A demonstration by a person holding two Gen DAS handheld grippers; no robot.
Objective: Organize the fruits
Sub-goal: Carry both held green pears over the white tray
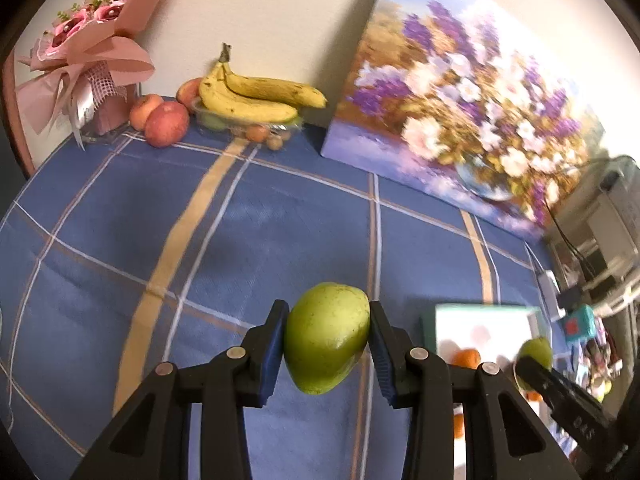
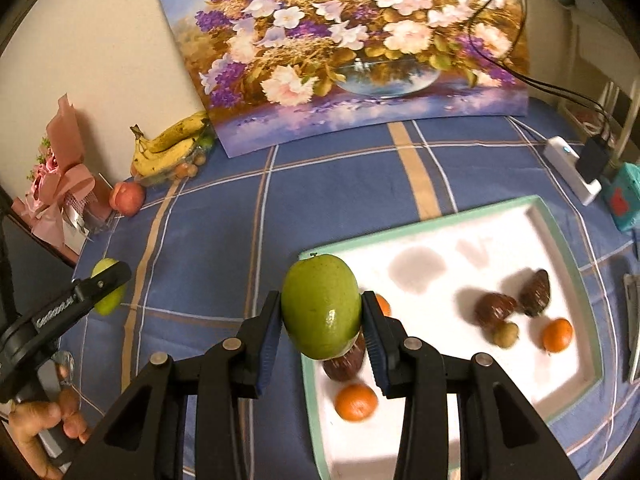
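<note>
Fruit is being held in both grippers. One green mango [image 1: 326, 340] is squeezed between the blue pads of the left gripper [image 1: 329, 346], and it is held up above the blue checked tablecloth [image 1: 248, 220]. A second green mango [image 2: 320, 306] is squeezed between the pads of the right gripper [image 2: 322, 320], over the near left corner of the white tray [image 2: 568, 236] with the green rim.

On the tray, under and beside that mango, a brown scaly fruit [image 2: 345, 364] and two oranges [image 2: 356, 402] are seen. More to the right, two other brown fruits [image 2: 496, 309], a small tan fruit [image 2: 506, 334] and another orange [image 2: 557, 335] are lying on the white floor of the tray.

At the far left of the right camera's view, the left gripper is seen from the side with its mango, well apart from the tray, and a hand [image 2: 44, 428] is wrapped around its handle.

Far back on the cloth, bananas [image 1: 256, 98] are piled on a clear bowl [image 1: 244, 126] with small fruits in it. Red apples [image 1: 166, 124] are set just beside the bowl. A pink bouquet [image 1: 86, 52] is stood next to the apples. A big flower painting [image 2: 352, 48] is leaned on the wall. A white charger [image 2: 572, 168] with black cables is lying near the right edge of the table.
</note>
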